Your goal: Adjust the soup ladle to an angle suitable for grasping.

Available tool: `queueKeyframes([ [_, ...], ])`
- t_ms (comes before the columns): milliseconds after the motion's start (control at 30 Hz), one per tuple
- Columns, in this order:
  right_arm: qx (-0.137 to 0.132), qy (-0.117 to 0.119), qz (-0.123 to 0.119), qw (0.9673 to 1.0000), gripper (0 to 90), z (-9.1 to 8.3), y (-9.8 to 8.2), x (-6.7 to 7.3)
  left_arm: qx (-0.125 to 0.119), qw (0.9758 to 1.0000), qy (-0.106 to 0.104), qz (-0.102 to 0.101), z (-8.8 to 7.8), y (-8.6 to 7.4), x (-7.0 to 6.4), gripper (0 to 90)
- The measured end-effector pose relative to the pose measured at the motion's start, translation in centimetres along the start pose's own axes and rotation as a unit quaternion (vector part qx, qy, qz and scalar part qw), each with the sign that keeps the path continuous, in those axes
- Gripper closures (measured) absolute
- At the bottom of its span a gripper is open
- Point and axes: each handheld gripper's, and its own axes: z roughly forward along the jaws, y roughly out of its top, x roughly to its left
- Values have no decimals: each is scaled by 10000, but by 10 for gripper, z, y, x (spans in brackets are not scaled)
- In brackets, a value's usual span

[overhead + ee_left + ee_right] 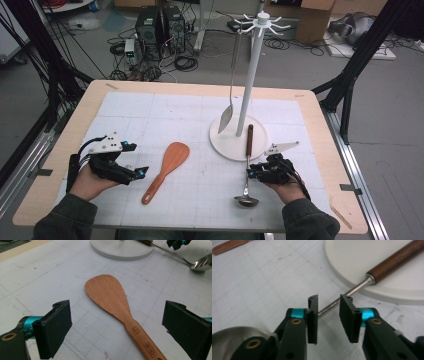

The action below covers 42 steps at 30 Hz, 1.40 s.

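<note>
A steel ladle (248, 165) with a dark wooden handle lies on the white mat, its handle end resting on the round base (225, 142) of a white utensil stand. My right gripper (328, 305) stands open around the ladle's thin metal shaft (357, 287); a gap shows beside the shaft, and the bowl (237, 337) sits close below the gripper. My left gripper (117, 315) is open wide just above a wooden spatula (107, 290), which lies flat on the mat (167, 167). The right gripper (255, 172) and the left gripper (137, 172) are both low near the table's front.
A long steel spoon (231, 100) hangs from the stand's hook ring beside its white pole (248, 75). The wooden table edge (75, 115) frames the mat. Cables and computer cases lie on the floor behind.
</note>
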Motion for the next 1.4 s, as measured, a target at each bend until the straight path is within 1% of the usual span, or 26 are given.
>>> queueKeyframes([
  [33, 12, -54, 19, 10000, 616, 1, 0, -1, 1, 10000, 0, 0, 0, 0, 0, 93],
  [100, -18, -123, 175, 9998, 566, 3, 1, -2, 2, 10000, 7, 7, 0, 0, 0, 93],
  [167, -46, -183, 241, 9995, 551, 5, 2, -2, 6, 10000, 4, 13, 0, 0, 0, 93],
  [233, -16, -263, 255, 9993, 526, 7, 3, -2, 2, 10000, -2, 3, 0, 0, 0, 93],
  [300, 28, -341, 317, 9989, 509, 10, 4, -3, 4, 10000, -1, -1, 0, 0, 0, 93],
  [333, 43, -416, 346, 9985, 496, 12, 4, -3, 3, 10000, -3, -3, 0, 0, 0, 93],
  [400, 62, -481, 417, 9979, 492, 14, 5, -3, 9, 10000, 0, 1, 0, 0, 0, 93],
  [567, 90, -591, 440, 9972, 495, 17, 6, -1, 3, 10000, -7, -4, 0, 0, 0, 93],
  [667, 101, -600, 463, 9971, 518, 17, 6, 0, -2, 10000, -8, -3, 0, 0, 0, 93],
  [767, 111, -689, 447, 9966, 550, 15, 6, -1, -9, 10000, -8, -1, -1, 0, 0, 93],
  [867, 109, -734, 524, 9959, 559, 12, 5, -3, -15, 10000, -8, 0, -1, 0, 0, 93],
  [967, 98, -753, 624, 9952, 567, 12, 5, -2, -10, 10000, -6, 1, -1, 0, 0, 93],
  [1033, 91, -779, 585, 9952, 561, 13, 5, -2, -6, 10000, -10, 1, -1, 0, 0, 93],
  [1100, 129, -757, 624, 9951, 512, 14, 5, -2, -10, 10000, -10, -1, -1, 0, 0, 93],
  [1133, 173, -762, 656, 9948, 503, 15, 4, -2, -10, 10000, -12, -1, -1, 0, 0, 93],
  [1167, 210, -734, 661, 9949, 507, 16, 4, -2, -10, 10000, -12, -3, -1, 0, 0, 93],
  [1233, 245, -774, 572, 9951, 515, 17, 4, -1, -8, 10000, -12, -12, -1, 0, 0, 93],
  [1333, 272, -778, 606, 9948, 526, 17, 4, -1, -11, 10000, -8, 1, -1, 0, 0, 93],
  [1400, 277, -774, 587, 9949, 544, 16, 4, -2, -25, 10000, 2, 4, -1, 0, 0, 93],
])
